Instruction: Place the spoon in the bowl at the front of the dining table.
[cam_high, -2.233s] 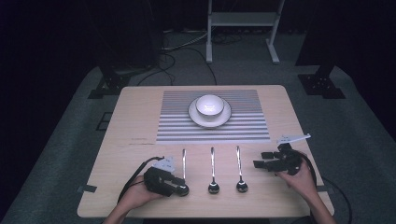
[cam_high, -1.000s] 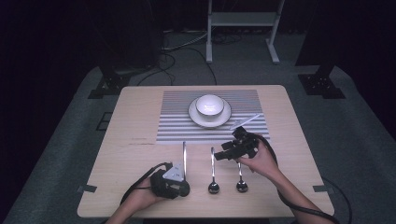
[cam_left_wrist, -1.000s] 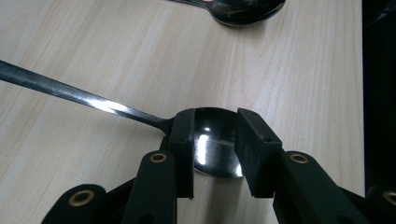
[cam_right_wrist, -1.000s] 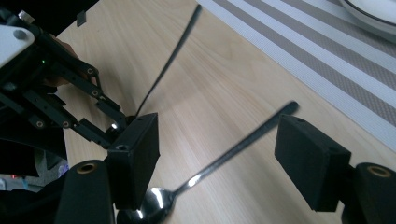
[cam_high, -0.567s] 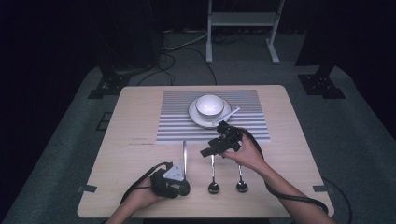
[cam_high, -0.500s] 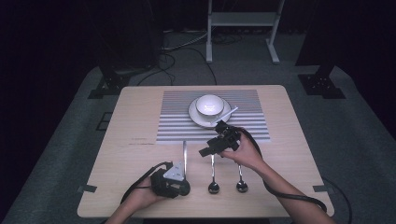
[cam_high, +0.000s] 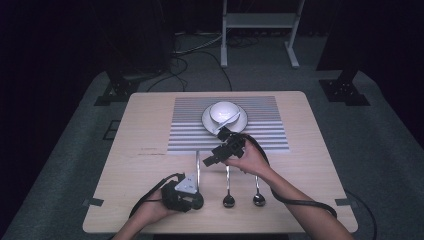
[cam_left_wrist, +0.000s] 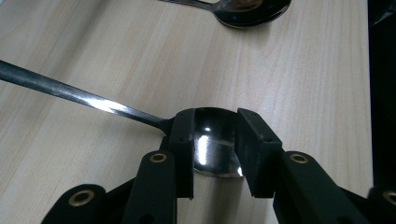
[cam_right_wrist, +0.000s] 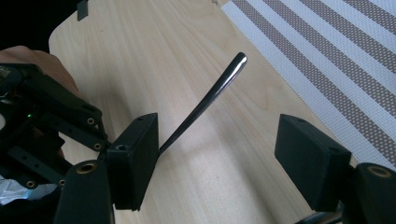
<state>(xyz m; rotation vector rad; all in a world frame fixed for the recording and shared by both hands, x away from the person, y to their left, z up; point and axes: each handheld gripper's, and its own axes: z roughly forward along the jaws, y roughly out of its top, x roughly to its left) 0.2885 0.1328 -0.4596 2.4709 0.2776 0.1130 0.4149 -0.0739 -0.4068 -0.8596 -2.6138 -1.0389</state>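
The left spoon lies on the worktop at the near left, handle pointing far toward the striped mat. Its bowl sits between the jaws of the left gripper, which are closed on it from both sides; the handle runs out to the left in the left gripper view. In the right gripper view the same handle rises between the jaws of the right gripper, close beside the left jaw and untouched by either; these jaws stand wide.

Change since the earlier frames: the right gripper has travelled from the right edge of the worktop leftward, past the mat's near edge, and now hovers over the far end of the left spoon's handle. The left gripper has kept its place and its grip.

Two more spoons lie parallel to the right of the first. A bowl on a plate stands on the mat at the far centre.
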